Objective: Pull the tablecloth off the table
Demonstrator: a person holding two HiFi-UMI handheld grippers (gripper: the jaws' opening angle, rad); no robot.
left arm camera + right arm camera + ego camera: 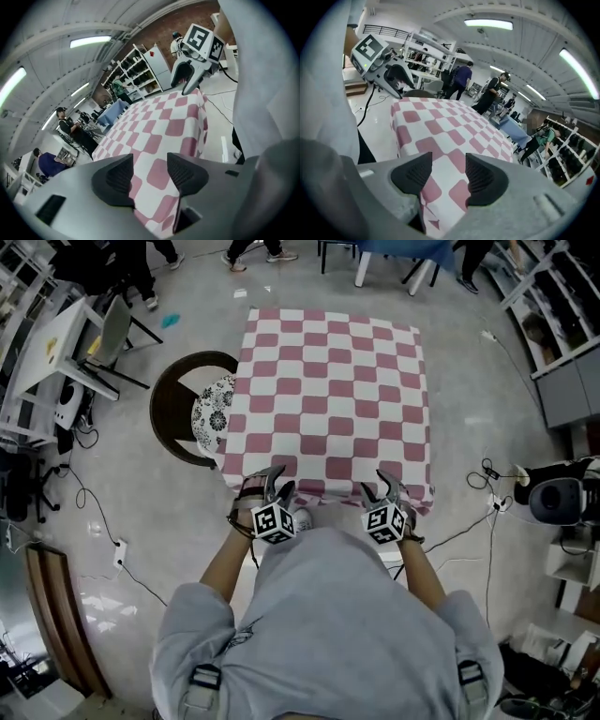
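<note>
Tablecloth [333,399] passes between the jaws of both grippers, at its edge nearest the person. The left gripper [274,482] sits at the left end of that near edge and the right gripper [389,486] at the right end, each pointing away from the person over the cloth.

In the left gripper view, the left gripper [150,171] has its jaws well apart. The checked fabric runs up between them and a fold of hem drops into the gap at their base, but the ribbed pads [119,176] do not press on it. The right gripper [447,171] shows the same in its own view: jaws wide, cloth lying between the pads [480,178], nothing pinched. Each gripper also shows in the other's view, poised at the far end of the near edge [187,82] [396,77].

The tablecloth lies flat and smooth and covers the whole table, which is hidden beneath it. Its sides run straight away from the person and its hems hang over the edges. It looks close to square, so no long axis stands out. The pattern is an even check of dusky pink and white squares, in rows parallel to its edges.

A round dark chair [173,404] with a black-and-white patterned cushion [211,409] stands at the tablecloth's left side, the cushion partly under the hanging hem.
</note>
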